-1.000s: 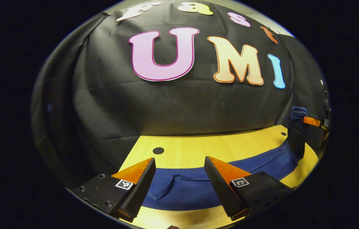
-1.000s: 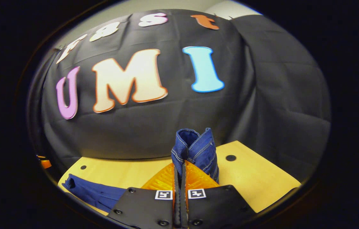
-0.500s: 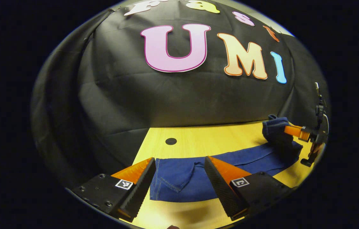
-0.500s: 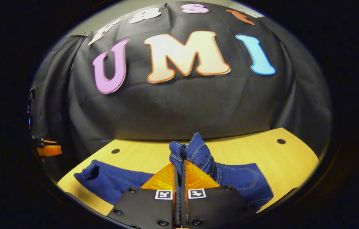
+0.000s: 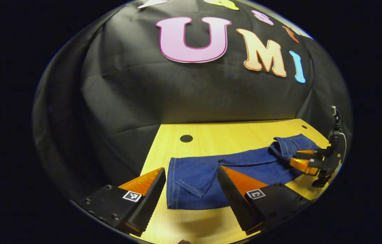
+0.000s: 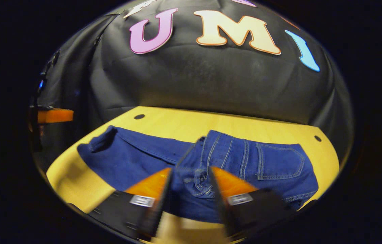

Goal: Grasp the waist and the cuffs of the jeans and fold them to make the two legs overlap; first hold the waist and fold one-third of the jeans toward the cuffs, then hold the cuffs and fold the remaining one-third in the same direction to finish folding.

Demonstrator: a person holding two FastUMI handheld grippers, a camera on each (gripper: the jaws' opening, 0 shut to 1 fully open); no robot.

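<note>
Having dropped since 0.5 s ago. Left gripper view: left gripper (image 5: 191,193) hovering, jaws apart, over jeans (image 5: 211,173) cuff end, lower centre. Right gripper view: right gripper (image 6: 189,193) releasing waist, jaws apart, lower centre; risking denim snagging, undoing fold.

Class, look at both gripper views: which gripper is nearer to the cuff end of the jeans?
The left gripper. Its open fingers straddle the cuff end of the jeans, just above the table. The right gripper, open, sits at the folded waist, the far end.
</note>
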